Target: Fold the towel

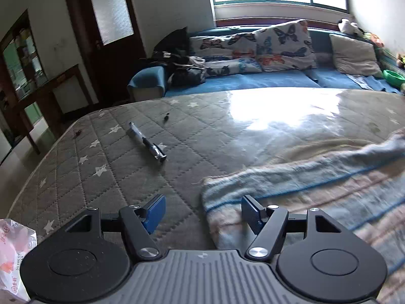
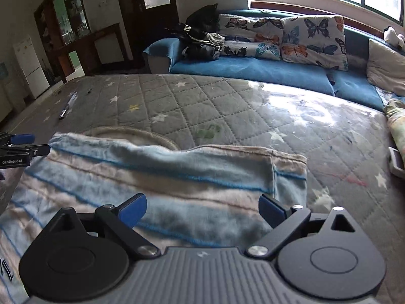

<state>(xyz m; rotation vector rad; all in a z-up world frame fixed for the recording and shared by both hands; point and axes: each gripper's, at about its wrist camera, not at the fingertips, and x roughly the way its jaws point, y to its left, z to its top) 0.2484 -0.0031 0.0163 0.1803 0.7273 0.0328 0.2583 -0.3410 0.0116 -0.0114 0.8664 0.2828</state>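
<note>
My left hand-held gripper gapes wide and empty over the near-left corner of the pale blue-and-beige striped terry towel — spread rumpled on the grey star-quilted mattress. My right hand-held gripper hangs equally wide, empty, above the towel's middle.

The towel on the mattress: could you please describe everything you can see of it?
The towel is fluffy terry in pale blue and beige bands with thin blue stripes. It lies rumpled on the grey quilted mattress, its far edge folded over loosely. Both grippers hover above its near part with open jaws, gripping nothing.
</note>
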